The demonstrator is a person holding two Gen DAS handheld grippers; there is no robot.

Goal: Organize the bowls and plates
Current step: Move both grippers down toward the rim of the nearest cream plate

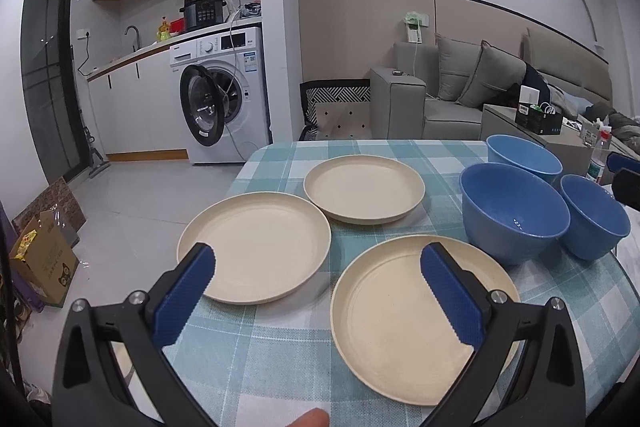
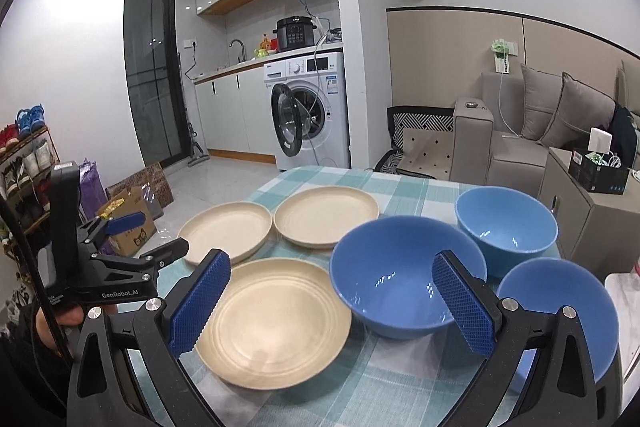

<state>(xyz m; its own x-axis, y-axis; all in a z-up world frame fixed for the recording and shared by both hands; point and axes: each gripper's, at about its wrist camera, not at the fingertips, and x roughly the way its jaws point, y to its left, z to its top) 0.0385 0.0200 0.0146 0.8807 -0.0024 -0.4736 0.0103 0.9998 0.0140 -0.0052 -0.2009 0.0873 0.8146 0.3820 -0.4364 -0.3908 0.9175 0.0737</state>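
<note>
Blue-padded left tongs (image 1: 318,263) and right tongs (image 2: 331,273) — both spread wide, empty, level above plates, bowls.

A small home apartment: kitchen counter with washing machine (image 1: 224,95) at eleven o'clock, grey sofa (image 1: 460,87) at one, checked-cloth desk (image 1: 280,347) at six.
</note>
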